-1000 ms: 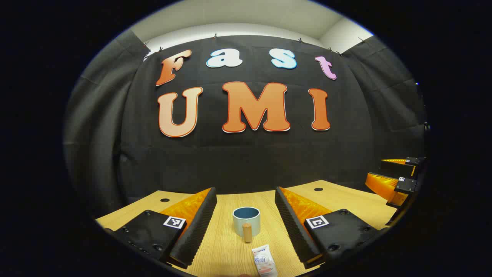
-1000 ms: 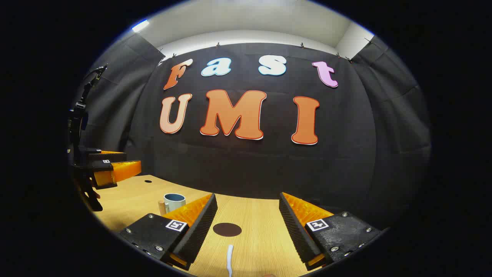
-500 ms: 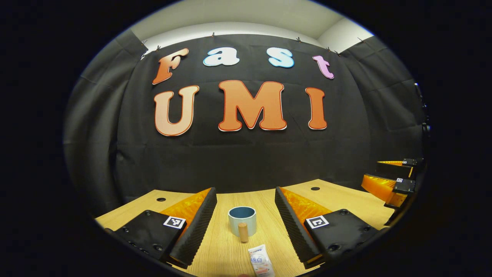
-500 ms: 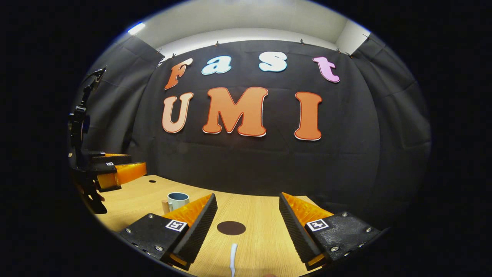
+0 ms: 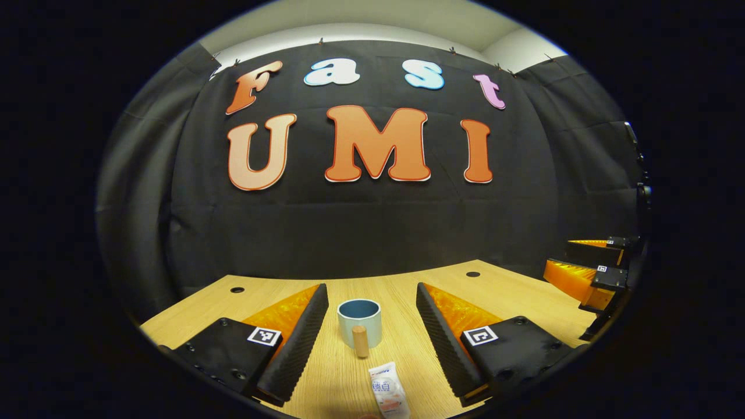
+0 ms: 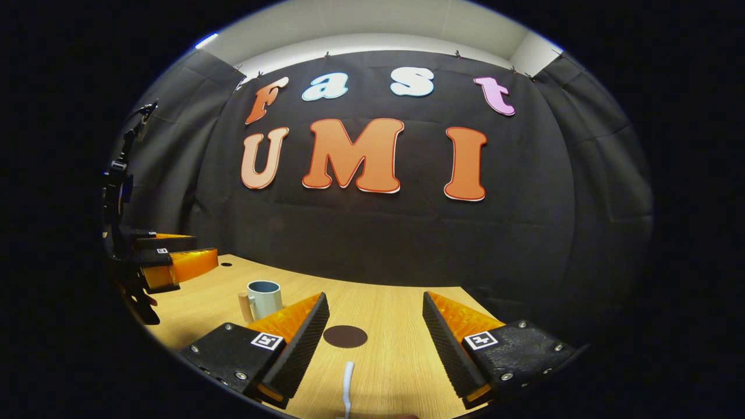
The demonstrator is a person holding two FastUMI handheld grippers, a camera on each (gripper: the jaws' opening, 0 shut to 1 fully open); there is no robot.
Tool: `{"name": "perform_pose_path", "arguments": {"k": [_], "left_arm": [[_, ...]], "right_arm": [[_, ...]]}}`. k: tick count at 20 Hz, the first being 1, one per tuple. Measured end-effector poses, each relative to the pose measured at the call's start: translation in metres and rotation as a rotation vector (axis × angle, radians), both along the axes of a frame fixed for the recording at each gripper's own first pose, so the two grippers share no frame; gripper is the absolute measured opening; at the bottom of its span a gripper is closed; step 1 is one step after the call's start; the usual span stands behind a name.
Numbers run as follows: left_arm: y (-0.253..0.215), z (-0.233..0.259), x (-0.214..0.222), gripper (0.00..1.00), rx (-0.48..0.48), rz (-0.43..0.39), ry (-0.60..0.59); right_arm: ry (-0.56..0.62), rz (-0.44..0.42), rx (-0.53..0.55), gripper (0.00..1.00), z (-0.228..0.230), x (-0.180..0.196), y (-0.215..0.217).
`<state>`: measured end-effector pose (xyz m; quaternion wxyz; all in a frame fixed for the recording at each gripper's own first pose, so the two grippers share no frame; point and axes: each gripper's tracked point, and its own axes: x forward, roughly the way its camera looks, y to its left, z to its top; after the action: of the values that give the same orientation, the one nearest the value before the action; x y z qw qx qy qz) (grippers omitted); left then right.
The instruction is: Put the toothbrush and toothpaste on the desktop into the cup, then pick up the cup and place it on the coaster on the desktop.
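tabletop (image 5: 512,291): light wood grain
cup (image 5: 359,316): upright, between left jaws
toothpaste (image 5: 389,397): flat, nearer than cup
coaster (image 6: 345,336): between right jaws
toothbrush (image 6: 347,387): just below it

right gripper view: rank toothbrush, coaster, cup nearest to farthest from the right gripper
1. toothbrush: lying on the table between the right gripper's open fingers, at the bottom of the view.
2. coaster: flat on the table just ahead of the toothbrush, near the middle.
3. cup: farther back and off to the left, beyond the finger on that side.
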<state>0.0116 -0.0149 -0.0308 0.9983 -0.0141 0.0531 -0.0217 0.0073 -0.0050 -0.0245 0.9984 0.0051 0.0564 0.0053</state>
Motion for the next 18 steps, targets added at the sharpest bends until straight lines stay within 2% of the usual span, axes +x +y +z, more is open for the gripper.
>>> {"name": "perform_pose_path", "arguments": {"k": [3, 6, 10, 13, 18], "left_arm": [[-0.003, -0.014, 0.004, 0.98, -0.01, -0.01, 0.057], [-0.007, -0.034, 0.005, 0.99, -0.005, -0.026, 0.135], [-0.001, -0.065, 0.008, 0.99, 0.011, -0.008, 0.27], [0.0, -0.095, 0.009, 0.99, -0.006, -0.001, 0.364], [-0.006, -0.133, 0.005, 0.99, -0.029, -0.022, 0.524]], "right_arm": [[0.054, 0.018, 0.015, 0.97, -0.009, 0.005, 0.003], [0.158, 0.043, 0.035, 0.98, -0.03, 0.005, 0.007], [0.32, 0.079, 0.106, 0.98, -0.062, 0.001, 0.014], [0.397, 0.083, 0.161, 0.97, -0.077, 0.001, 0.015], [0.504, 0.093, 0.125, 0.97, -0.102, -0.001, 0.019]]}}
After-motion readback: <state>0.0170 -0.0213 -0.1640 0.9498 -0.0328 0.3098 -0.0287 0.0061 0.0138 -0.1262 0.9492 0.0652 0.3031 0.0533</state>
